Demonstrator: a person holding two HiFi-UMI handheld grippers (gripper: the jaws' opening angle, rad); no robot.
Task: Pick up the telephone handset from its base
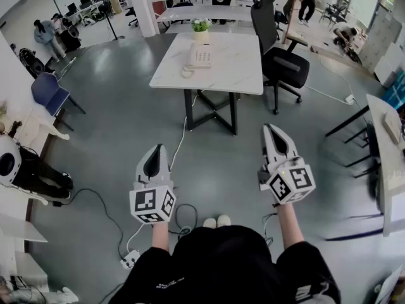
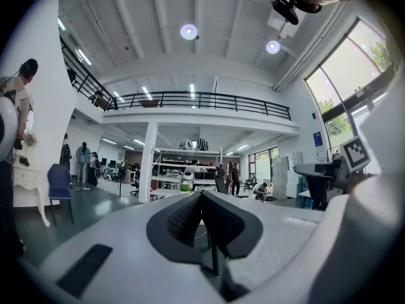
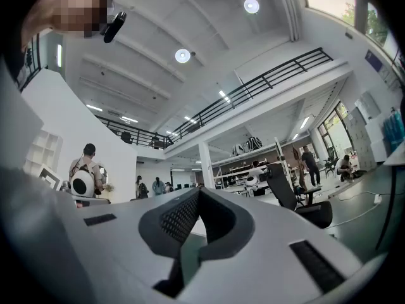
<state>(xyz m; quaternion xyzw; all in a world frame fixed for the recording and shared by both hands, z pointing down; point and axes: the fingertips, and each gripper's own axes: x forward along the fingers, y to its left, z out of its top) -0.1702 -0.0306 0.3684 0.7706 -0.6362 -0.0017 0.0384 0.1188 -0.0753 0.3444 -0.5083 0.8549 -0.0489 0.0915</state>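
Note:
A white telephone sits on a white marble-look table far ahead of me. Its handset rests on the base, and a coiled cord lies by the table's near edge. My left gripper and right gripper are held low near my body, well short of the table. Both point forward over the grey floor. In the left gripper view the left gripper's jaws meet with nothing between them. In the right gripper view the right gripper's jaws are likewise together and empty.
A black office chair stands at the table's right side and a small potted plant at its far end. Cables and a power strip lie on the floor near my feet. A blue chair is at the left, another desk at the right.

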